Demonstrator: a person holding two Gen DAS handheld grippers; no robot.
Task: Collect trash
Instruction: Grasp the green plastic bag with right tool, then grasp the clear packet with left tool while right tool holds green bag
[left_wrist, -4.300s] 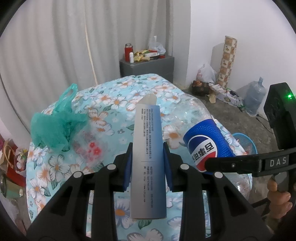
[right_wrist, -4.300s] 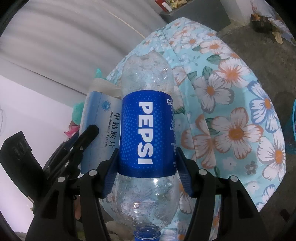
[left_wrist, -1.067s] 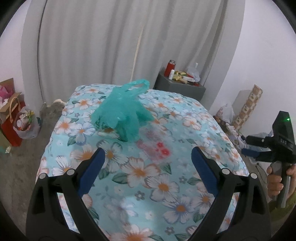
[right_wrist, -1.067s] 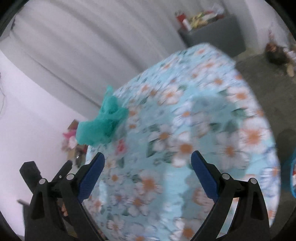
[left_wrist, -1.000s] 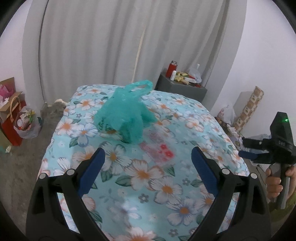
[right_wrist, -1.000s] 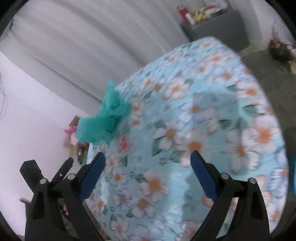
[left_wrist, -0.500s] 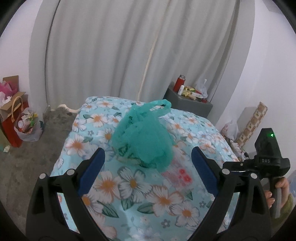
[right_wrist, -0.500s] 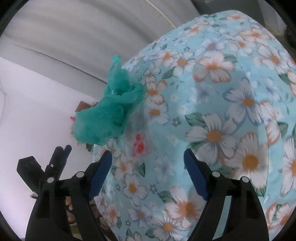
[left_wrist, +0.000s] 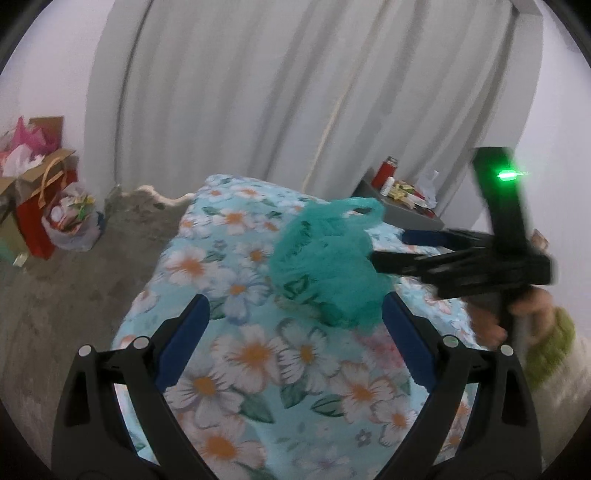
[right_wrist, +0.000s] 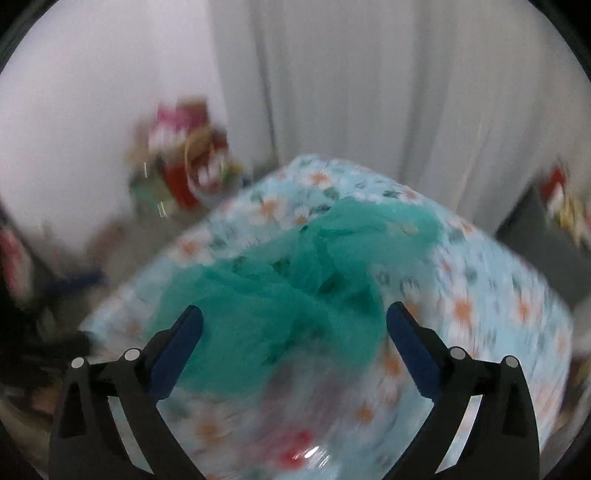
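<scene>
A crumpled teal plastic bag lies on the table with the floral cloth. It also shows in the blurred right wrist view. A clear wrapper with red print lies just in front of the bag. My left gripper is open and empty, a little short of the bag. My right gripper is open and empty, its jaws on either side of the bag's near end. In the left wrist view the right gripper reaches the bag from the right.
A red gift bag and a plastic bag of clutter stand on the floor at the left. A grey side table with a red flask and clutter stands behind the table. White curtains hang at the back.
Both grippers held a Pepsi bottle and a blue box earlier; now both are empty. The right gripper has swung in fast to the teal bag. The left gripper moved closer.
</scene>
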